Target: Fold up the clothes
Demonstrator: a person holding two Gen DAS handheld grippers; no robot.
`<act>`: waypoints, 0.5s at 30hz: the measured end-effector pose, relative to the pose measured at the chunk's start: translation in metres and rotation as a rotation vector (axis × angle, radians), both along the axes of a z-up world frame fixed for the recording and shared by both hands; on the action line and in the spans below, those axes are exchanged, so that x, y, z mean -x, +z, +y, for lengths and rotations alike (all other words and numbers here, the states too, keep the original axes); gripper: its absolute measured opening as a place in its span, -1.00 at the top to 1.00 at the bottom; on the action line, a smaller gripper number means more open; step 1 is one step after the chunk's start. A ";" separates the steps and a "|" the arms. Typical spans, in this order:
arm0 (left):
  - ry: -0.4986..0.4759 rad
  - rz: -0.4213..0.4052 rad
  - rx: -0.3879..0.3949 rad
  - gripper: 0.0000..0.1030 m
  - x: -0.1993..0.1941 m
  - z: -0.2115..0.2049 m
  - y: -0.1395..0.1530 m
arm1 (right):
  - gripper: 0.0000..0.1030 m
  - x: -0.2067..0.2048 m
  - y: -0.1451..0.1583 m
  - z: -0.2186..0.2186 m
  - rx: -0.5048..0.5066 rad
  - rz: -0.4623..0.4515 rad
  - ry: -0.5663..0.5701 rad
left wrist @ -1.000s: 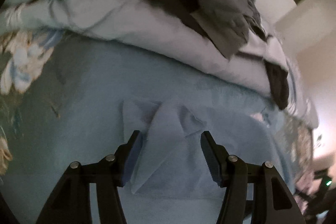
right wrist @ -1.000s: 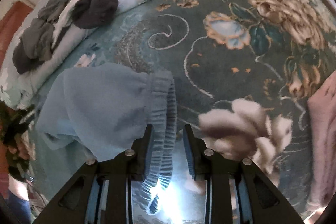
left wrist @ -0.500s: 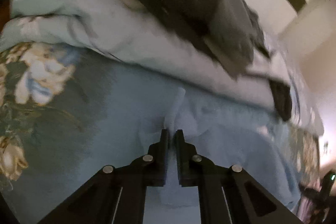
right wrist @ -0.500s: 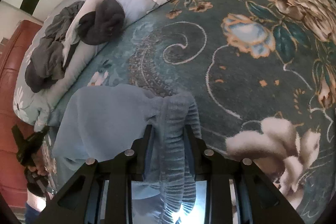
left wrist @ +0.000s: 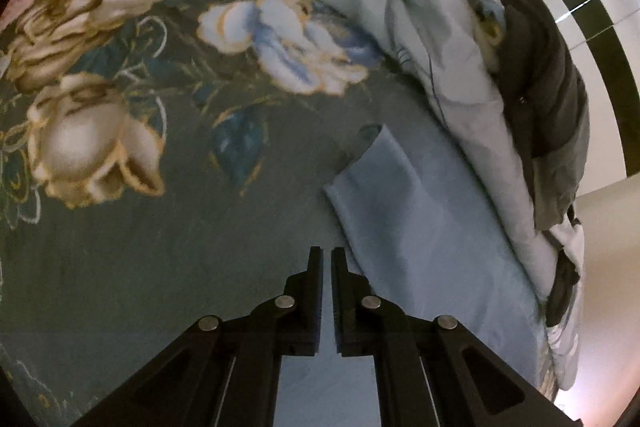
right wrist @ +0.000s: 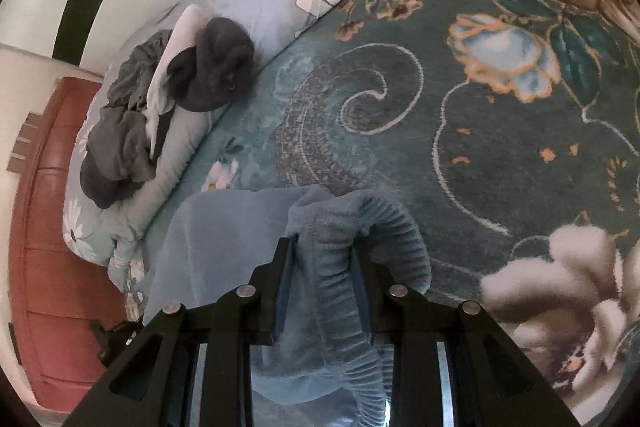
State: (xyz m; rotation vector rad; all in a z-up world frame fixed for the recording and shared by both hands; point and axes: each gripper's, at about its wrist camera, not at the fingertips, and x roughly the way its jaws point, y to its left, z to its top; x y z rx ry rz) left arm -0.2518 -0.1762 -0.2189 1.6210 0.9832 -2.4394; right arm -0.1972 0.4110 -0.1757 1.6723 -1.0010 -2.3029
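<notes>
While the right gripper (right wrist: 320, 267) clamps the ribbed waistband (right wrist: 384, 227), blue fleece garment (left wrist: 432, 227) drapes limp on the bed (left wrist: 160, 247); left gripper's (left wrist: 326, 267) fingers nearly closed, contents unclear. Soft, light; grip hems.

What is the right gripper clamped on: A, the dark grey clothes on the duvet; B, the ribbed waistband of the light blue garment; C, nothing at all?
B: the right gripper pinches the ribbed waistband of the light blue garment.
</notes>
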 end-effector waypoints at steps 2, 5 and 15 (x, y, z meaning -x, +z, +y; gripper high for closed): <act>-0.004 0.000 -0.027 0.90 -0.002 0.003 0.000 | 0.55 0.002 0.003 -0.002 -0.014 0.005 -0.002; -0.035 0.003 -0.028 0.90 -0.010 0.013 0.010 | 0.60 0.009 0.015 -0.006 -0.045 0.037 0.013; -0.308 0.024 -0.059 0.88 -0.035 0.094 0.033 | 0.67 0.074 0.058 0.031 -0.186 0.144 -0.088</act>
